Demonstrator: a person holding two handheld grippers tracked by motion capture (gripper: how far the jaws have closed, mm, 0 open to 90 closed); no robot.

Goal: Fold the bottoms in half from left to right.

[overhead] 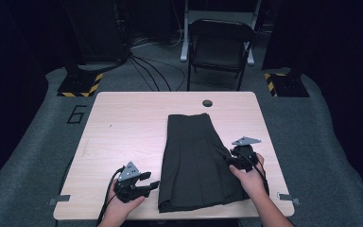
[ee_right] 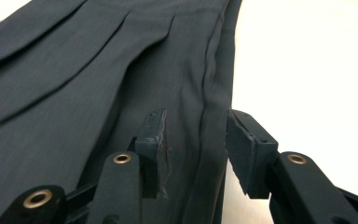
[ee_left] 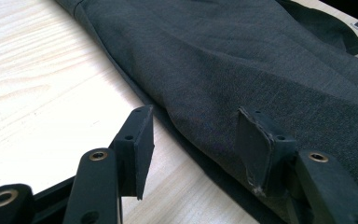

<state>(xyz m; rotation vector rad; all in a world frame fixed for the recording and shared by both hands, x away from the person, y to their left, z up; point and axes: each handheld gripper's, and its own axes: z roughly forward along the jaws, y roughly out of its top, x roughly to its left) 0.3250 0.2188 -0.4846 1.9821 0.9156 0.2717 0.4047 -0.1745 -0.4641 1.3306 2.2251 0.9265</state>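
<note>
A dark pleated skirt [overhead: 196,161] lies flat on the counter [overhead: 123,127], its long axis running away from the person, waistband at the far end and hem at the near edge. The left tool [overhead: 146,183] sits on the bare counter just off the skirt's left edge near the hem, jaws apart and empty; in the left gripper view the cloth edge [ee_left: 186,140] passes between them, one jaw over wood, the other over fabric. The right tool [overhead: 234,158] is at the skirt's right edge, about midway along, jaws also apart, straddling the side seam [ee_right: 207,116] without pinching it. Each tool has the skirt on its inner side. Judging by this, the next move is probably closing on both edges; the right looks closer to a grip
</note>
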